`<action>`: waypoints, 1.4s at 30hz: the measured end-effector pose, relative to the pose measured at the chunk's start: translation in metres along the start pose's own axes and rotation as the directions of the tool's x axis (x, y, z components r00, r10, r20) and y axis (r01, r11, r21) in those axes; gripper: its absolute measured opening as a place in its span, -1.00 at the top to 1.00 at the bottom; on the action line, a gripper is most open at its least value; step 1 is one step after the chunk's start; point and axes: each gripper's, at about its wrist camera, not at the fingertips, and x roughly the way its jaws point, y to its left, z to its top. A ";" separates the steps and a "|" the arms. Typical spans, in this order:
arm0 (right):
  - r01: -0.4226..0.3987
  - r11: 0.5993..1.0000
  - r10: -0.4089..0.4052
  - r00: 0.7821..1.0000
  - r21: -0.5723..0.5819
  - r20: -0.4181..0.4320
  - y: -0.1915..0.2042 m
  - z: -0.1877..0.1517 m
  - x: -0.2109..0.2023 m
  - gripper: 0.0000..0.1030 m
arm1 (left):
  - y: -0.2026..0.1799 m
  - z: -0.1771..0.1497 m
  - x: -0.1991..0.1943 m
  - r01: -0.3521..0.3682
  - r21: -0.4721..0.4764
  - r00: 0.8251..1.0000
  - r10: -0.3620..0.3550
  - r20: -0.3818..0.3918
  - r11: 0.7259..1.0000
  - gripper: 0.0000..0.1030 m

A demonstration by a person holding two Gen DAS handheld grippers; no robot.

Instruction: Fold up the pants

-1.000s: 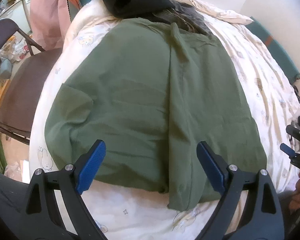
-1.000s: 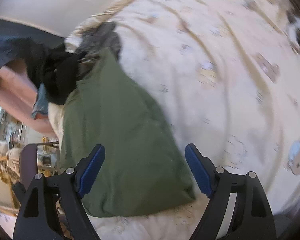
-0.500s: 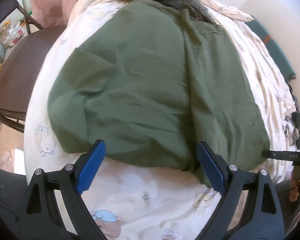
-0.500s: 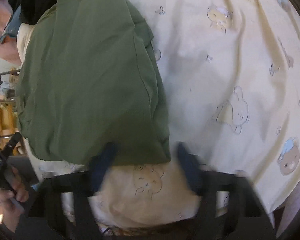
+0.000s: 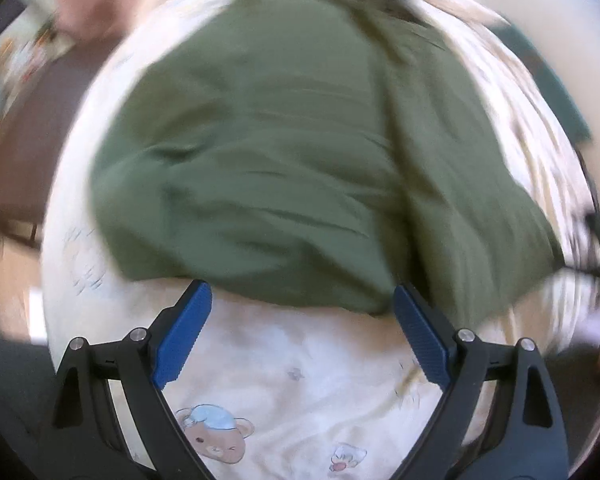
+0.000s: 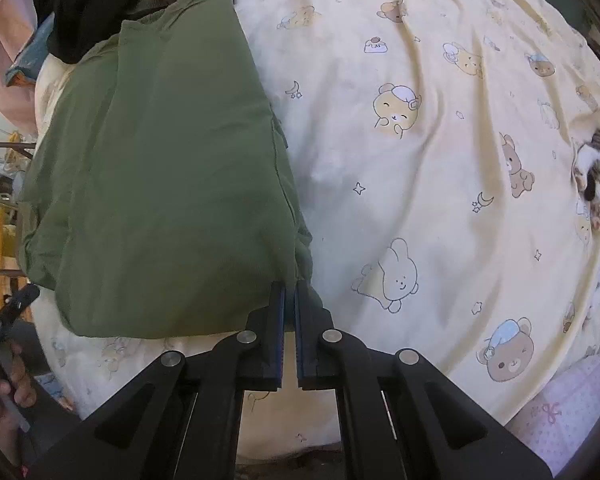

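Green pants (image 5: 284, 148) lie spread flat on a bed with a cream bear-print sheet (image 5: 300, 380). The left wrist view is blurred by motion. My left gripper (image 5: 302, 300) is open, its blue pads at the pants' near edge and holding nothing. In the right wrist view the pants (image 6: 160, 184) lie at the left. My right gripper (image 6: 290, 290) is shut on the pants' near right corner.
A pile of dark clothes (image 6: 88, 4) lies at the pants' far end. A cat (image 6: 596, 184) lies at the right edge of the bed. A brown chair (image 5: 28, 128) stands left of the bed. A pink dotted cloth (image 6: 560, 408) lies at the lower right.
My right gripper dropped to the pants' near right corner and closed on it. My left gripper drew back toward the near edge of the pants, still open.
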 end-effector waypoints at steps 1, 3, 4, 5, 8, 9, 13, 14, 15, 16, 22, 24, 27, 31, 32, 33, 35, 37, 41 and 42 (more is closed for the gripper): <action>-0.005 1.000 0.005 1.000 0.007 0.001 -0.001 0.000 0.001 0.94 | -0.011 -0.004 0.003 0.007 0.062 1.000 -0.006 -0.019 0.998 -0.75; -0.030 0.999 0.030 1.000 0.033 0.004 -0.004 0.001 0.000 0.94 | -0.035 -0.014 0.013 0.036 0.200 0.997 -0.023 -0.070 0.979 -0.74; -0.043 0.998 0.042 0.999 0.046 0.006 -0.005 0.002 0.001 0.94 | -0.046 -0.020 0.016 0.057 0.255 0.995 -0.034 -0.091 0.965 -0.74; -0.050 0.997 0.049 0.999 0.051 0.009 -0.006 0.000 0.001 0.94 | -0.053 -0.025 0.018 0.076 0.291 0.994 -0.048 -0.102 0.954 -0.69; -0.066 0.997 0.065 0.998 0.043 0.024 -0.006 -0.002 0.000 0.94 | -0.082 -0.031 0.023 0.108 0.419 0.993 -0.076 -0.092 0.902 -0.50; -0.071 0.997 0.070 0.997 0.037 0.024 -0.003 0.000 -0.001 0.94 | -0.091 -0.027 0.026 0.094 0.451 0.995 -0.072 -0.065 0.887 -0.20; -0.083 0.996 0.082 0.996 0.025 0.019 -0.002 0.003 0.002 0.94 | -0.101 -0.015 0.037 0.242 0.458 0.970 -0.210 -0.120 0.855 0.94; -0.087 0.996 0.087 0.996 0.023 0.015 -0.002 0.003 0.002 0.94 | -0.098 -0.015 0.035 0.226 0.470 0.974 -0.198 -0.109 0.853 0.95; -0.091 0.996 0.090 0.996 0.019 0.016 -0.003 0.005 0.001 0.94 | -0.092 -0.015 0.031 0.212 0.463 0.977 -0.185 -0.103 0.861 0.95; -0.099 0.995 0.099 0.995 0.019 0.014 -0.003 0.004 -0.001 0.94 | -0.086 -0.013 0.026 0.223 0.442 0.975 -0.197 -0.105 0.869 0.95; -0.025 1.000 0.024 0.998 -0.017 -0.053 0.008 -0.005 0.009 0.94 | -0.065 -0.004 0.013 0.139 0.407 0.990 -0.132 -0.046 0.903 0.86; 0.060 0.996 -0.067 0.991 -0.060 -0.115 0.018 -0.003 0.024 0.87 | -0.053 -0.005 0.036 0.059 0.354 0.993 -0.019 -0.117 0.934 0.85; 0.104 0.991 -0.117 0.974 -0.080 -0.193 0.020 -0.007 0.036 0.63 | -0.036 -0.003 0.034 0.091 0.247 0.984 -0.049 -0.170 0.965 0.85; 0.012 1.000 -0.014 0.994 -0.019 -0.109 0.018 -0.009 0.007 0.35 | -0.027 0.003 0.002 0.018 0.229 0.997 0.000 -0.076 0.973 -0.02; 0.001 1.000 -0.002 0.997 -0.005 -0.073 0.020 -0.012 -0.004 0.08 | -0.024 0.004 -0.006 0.007 0.226 0.999 0.002 -0.039 0.974 -0.33; 0.003 1.000 -0.003 0.999 0.002 -0.045 0.022 -0.015 -0.011 -0.07 | -0.018 0.007 -0.015 0.006 0.214 1.000 -0.004 -0.008 0.977 -0.46; -0.004 0.999 0.003 1.000 0.040 0.027 0.029 -0.023 -0.029 -0.07 | -0.017 0.010 -0.025 0.009 0.178 1.000 -0.012 0.018 0.984 -0.49; -0.083 0.993 0.076 0.993 0.082 0.086 0.034 -0.031 -0.042 -0.11 | -0.010 0.012 -0.034 0.013 0.121 0.998 -0.020 0.057 0.993 -0.49; -0.395 0.897 0.359 0.913 0.199 0.191 0.062 -0.059 -0.043 -0.47 | 0.004 0.017 -0.036 0.006 -0.022 0.995 -0.004 0.096 1.000 -0.49; -0.454 0.861 0.415 0.888 0.229 0.197 0.068 -0.065 -0.034 -0.47 | 0.009 0.018 -0.036 0.018 -0.057 0.996 -0.013 0.094 0.998 -0.50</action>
